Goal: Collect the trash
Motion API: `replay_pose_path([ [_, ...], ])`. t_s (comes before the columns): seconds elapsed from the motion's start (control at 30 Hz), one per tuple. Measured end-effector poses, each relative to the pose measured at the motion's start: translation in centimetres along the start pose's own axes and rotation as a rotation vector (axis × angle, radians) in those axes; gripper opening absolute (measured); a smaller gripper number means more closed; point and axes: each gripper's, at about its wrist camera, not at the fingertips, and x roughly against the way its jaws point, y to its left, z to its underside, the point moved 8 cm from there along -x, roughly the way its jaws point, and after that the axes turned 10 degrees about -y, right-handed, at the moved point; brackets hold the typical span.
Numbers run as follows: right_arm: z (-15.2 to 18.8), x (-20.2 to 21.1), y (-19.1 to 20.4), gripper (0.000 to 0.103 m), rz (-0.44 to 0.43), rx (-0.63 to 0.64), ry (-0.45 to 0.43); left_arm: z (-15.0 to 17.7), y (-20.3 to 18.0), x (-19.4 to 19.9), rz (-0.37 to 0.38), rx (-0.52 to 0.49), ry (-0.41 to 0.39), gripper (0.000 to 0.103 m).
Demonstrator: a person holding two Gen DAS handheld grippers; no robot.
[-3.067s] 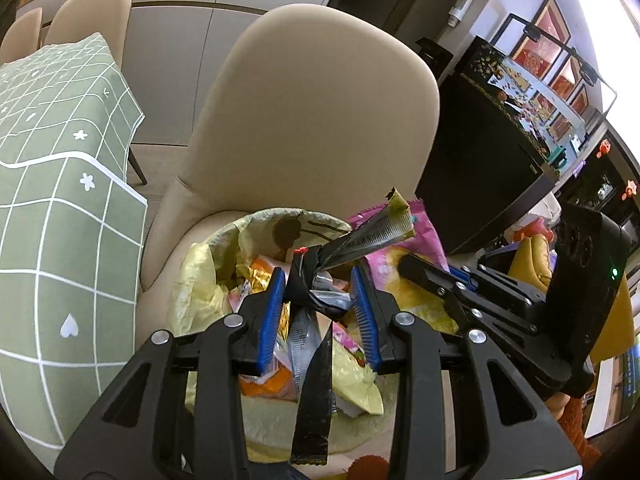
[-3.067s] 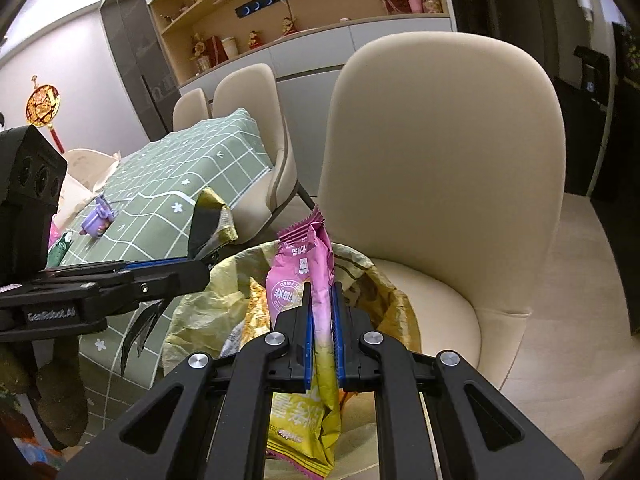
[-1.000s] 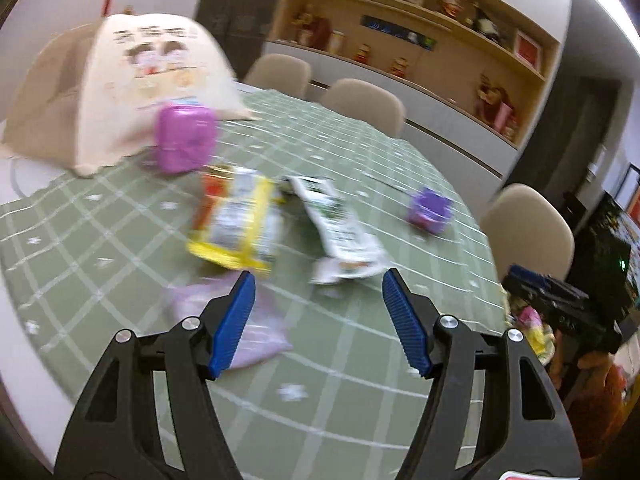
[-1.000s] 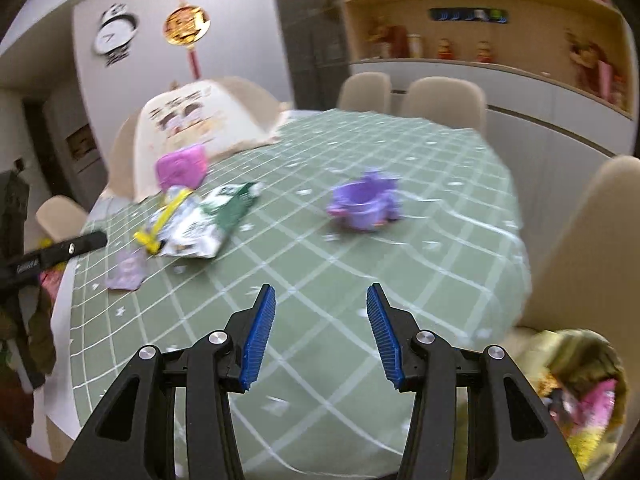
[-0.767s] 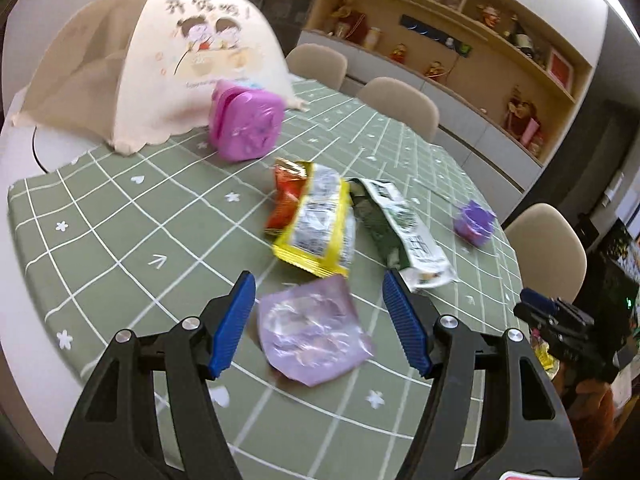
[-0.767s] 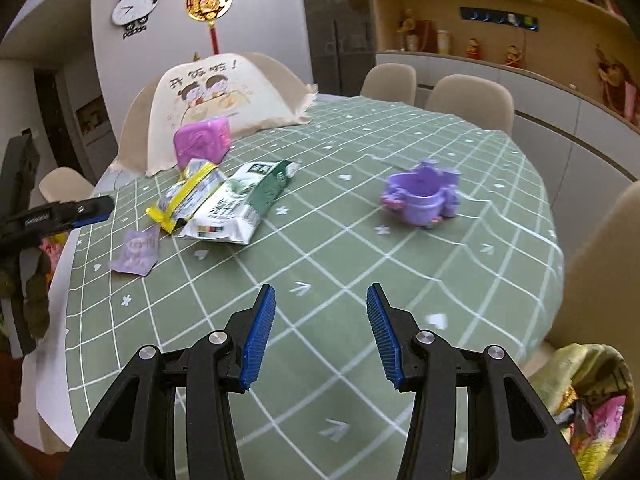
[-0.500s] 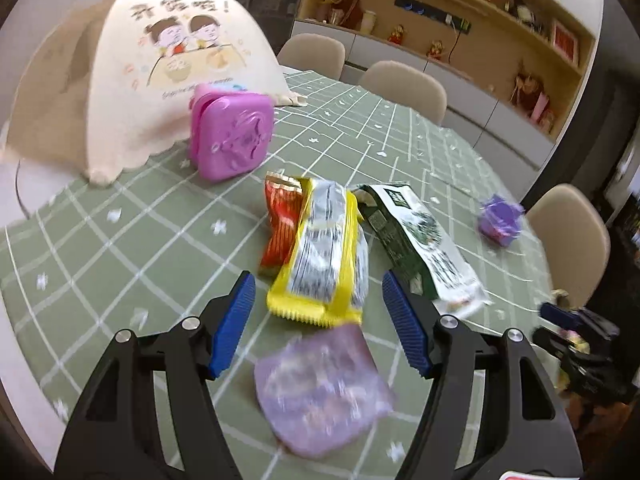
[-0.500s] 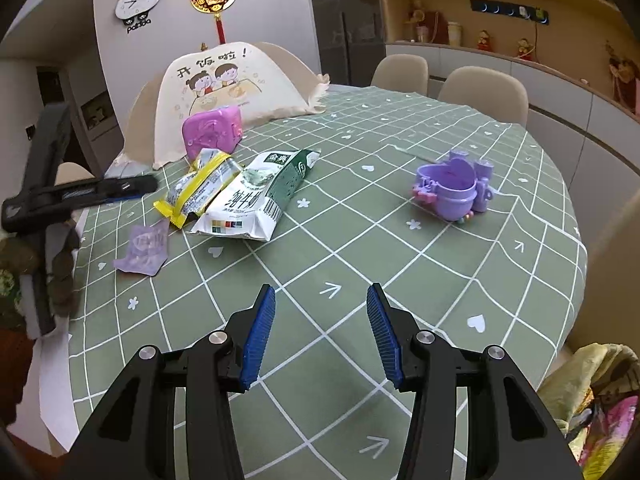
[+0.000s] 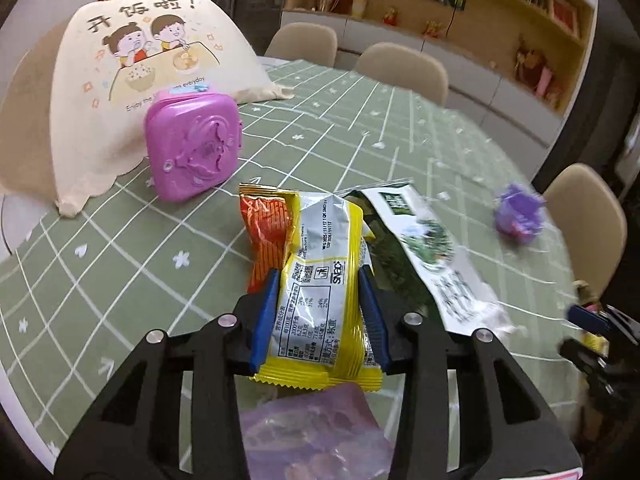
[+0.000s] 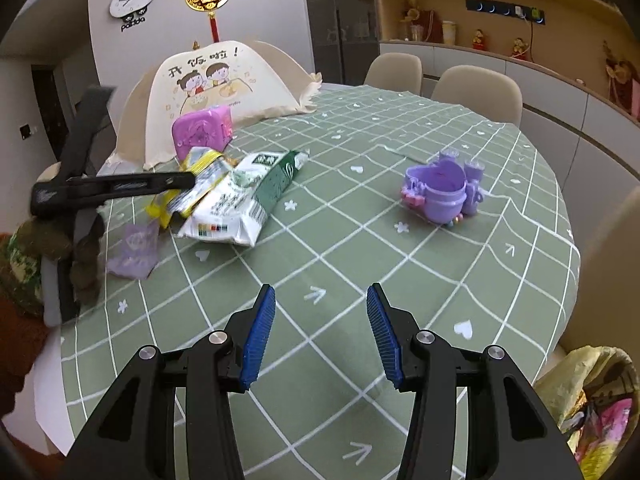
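My left gripper (image 9: pixel 320 316) is open, its blue pads on either side of a yellow and silver snack wrapper (image 9: pixel 320 280) on the green tablecloth; whether the pads touch it I cannot tell. An orange wrapper (image 9: pixel 266 228) lies under it, a green and white bag (image 9: pixel 424 248) to its right, a pale purple wrapper (image 9: pixel 316 428) below it. In the right wrist view the left gripper (image 10: pixel 176 182) reaches over the yellow wrapper (image 10: pixel 188 196) beside the green and white bag (image 10: pixel 248 196) and purple wrapper (image 10: pixel 136 246). My right gripper (image 10: pixel 320 332) is open and empty above the cloth.
A pink toy case (image 9: pixel 192 144) and a cream food-cover tent (image 9: pixel 140 64) stand at the back left. A purple toy cup set (image 10: pixel 444 192) sits on the right of the table. The yellow trash bag (image 10: pixel 592 396) sits on a chair at the lower right. Beige chairs (image 10: pixel 476 92) ring the table.
Both grippers dropped their wrappers at the trash bag and swung back to the table. My left gripper has moved forward and down until its pads flank the yellow wrapper. My right gripper hovers open.
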Motion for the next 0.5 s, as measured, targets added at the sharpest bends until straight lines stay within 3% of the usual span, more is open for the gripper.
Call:
replay_pose_path([
  [0.2,-3.0,-2.6,2.5,0.045,-0.020,0.008,-0.030,0.3,2.8,5.6,0.017,0.124,-0.086,0.037],
  [0.37,-5.0,-6.8,6.4,0.045,-0.072,0.017,0.009,0.1,5.6,8.4,0.003,0.221,-0.148,0.038],
  [0.5,-6.2,-10.4,8.5,0.045,-0.019,0.060,0.043,0.1,7.1,9.1,-0.007,0.260,-0.163,0.038],
])
